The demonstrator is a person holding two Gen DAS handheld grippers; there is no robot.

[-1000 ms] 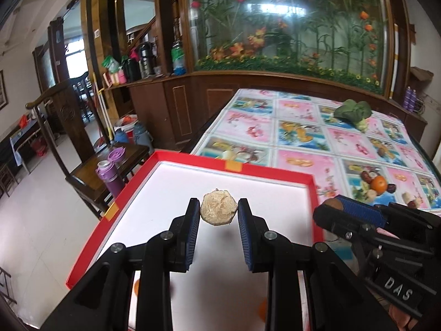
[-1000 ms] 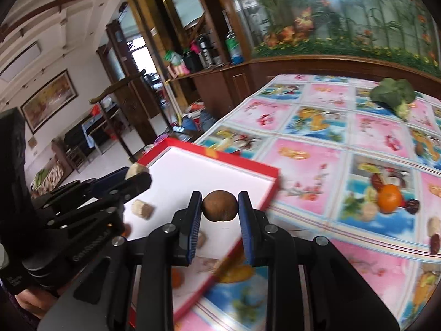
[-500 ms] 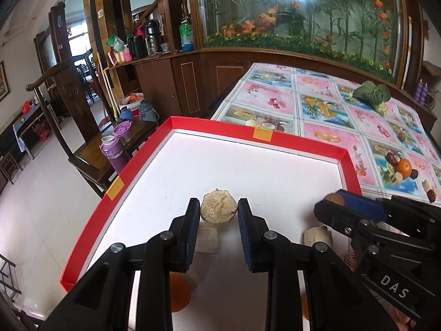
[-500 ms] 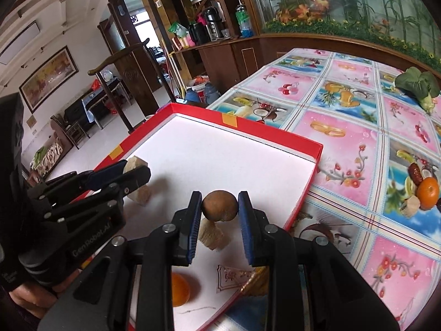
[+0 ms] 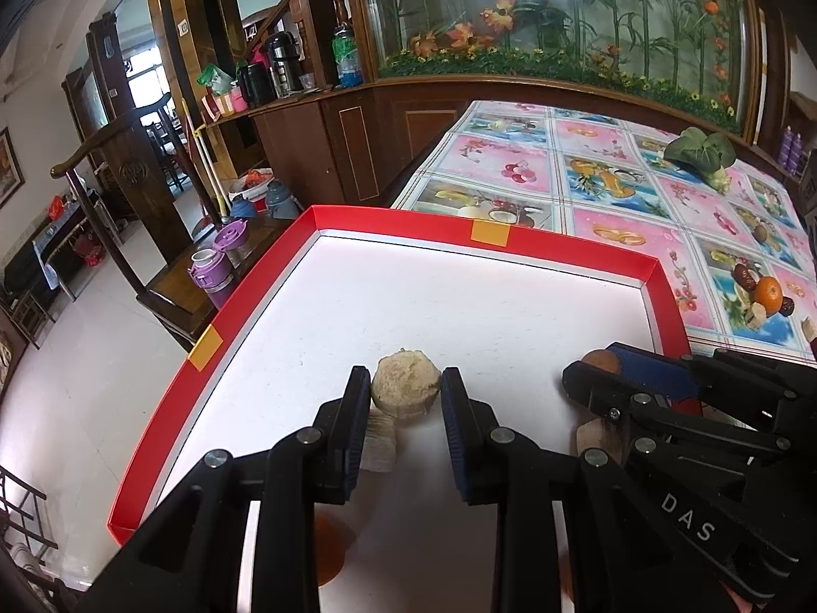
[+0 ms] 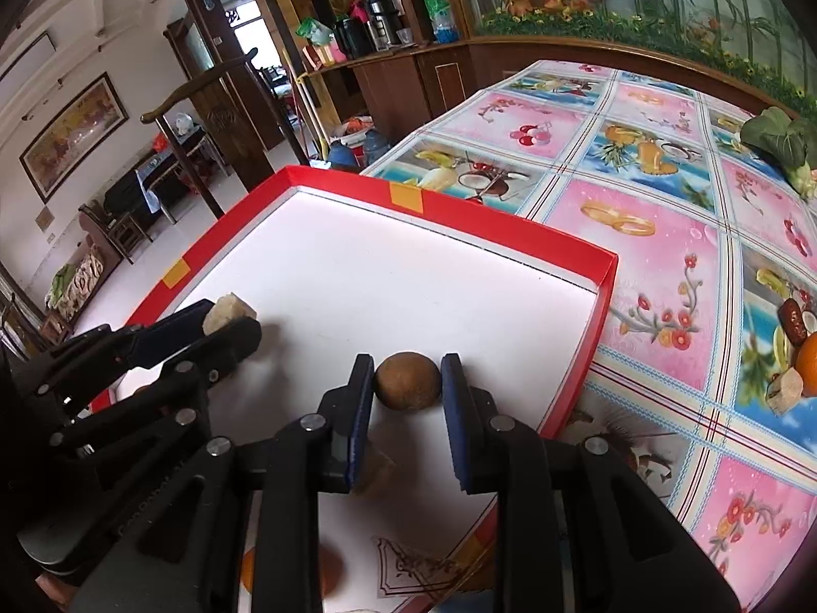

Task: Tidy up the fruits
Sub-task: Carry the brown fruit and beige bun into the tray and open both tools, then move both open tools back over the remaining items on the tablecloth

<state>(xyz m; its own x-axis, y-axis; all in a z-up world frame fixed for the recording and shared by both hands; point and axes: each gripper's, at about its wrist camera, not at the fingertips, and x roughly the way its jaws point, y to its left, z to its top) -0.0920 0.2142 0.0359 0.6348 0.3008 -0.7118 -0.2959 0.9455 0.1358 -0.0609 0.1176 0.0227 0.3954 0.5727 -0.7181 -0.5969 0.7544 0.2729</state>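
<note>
My left gripper (image 5: 406,394) is shut on a pale beige lumpy fruit (image 5: 405,389) low over the white floor of the red-rimmed tray (image 5: 475,231). My right gripper (image 6: 407,383) is shut on a round brown fruit (image 6: 407,381) over the tray's right side (image 6: 577,393). Each gripper shows in the other's view: the right one (image 5: 595,368), the left one (image 6: 230,316). Pale fruit chunks (image 5: 379,442) (image 6: 375,470) and orange pieces (image 5: 329,544) lie in the tray under the fingers.
The tray sits on a table with a pink and blue fruit-print cloth (image 5: 613,179). On the cloth lie an orange with dates (image 5: 766,291), a pale chunk (image 6: 784,391) and a leafy green vegetable (image 5: 702,153). A wooden chair (image 5: 153,235) stands left.
Both grippers have moved down and forward over the tray with their fruits still held. The tray floor and the pieces lying on it have come closer.
</note>
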